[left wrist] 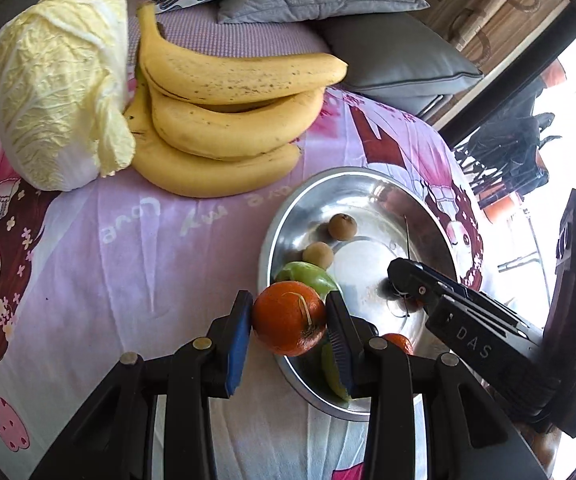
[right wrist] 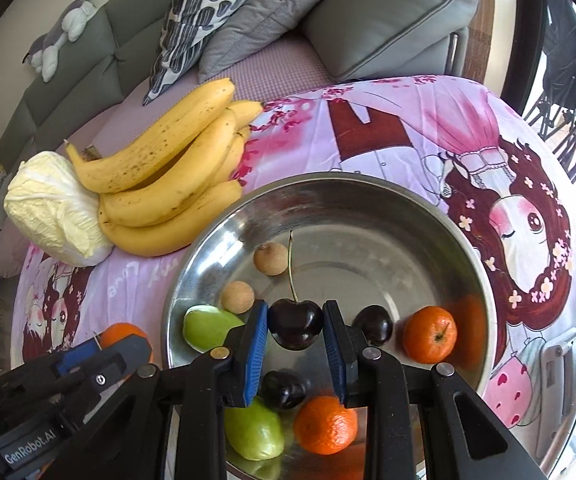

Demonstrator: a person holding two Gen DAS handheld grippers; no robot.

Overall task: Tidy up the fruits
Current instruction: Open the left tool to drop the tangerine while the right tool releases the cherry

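Fruits: glossy dark cherry (right wrist: 296, 329), orange tangerine (left wrist: 289, 318)

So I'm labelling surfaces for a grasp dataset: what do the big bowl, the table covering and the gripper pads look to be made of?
Bowl: likely stainless steel, polished; it mirrors the fruit and window light.
Table covering: printed fabric, matte; soft creases and a cartoon print.
Pads: blue, probably rubber or soft plastic; fine ribbing shows where the right gripper clamps the cherry.
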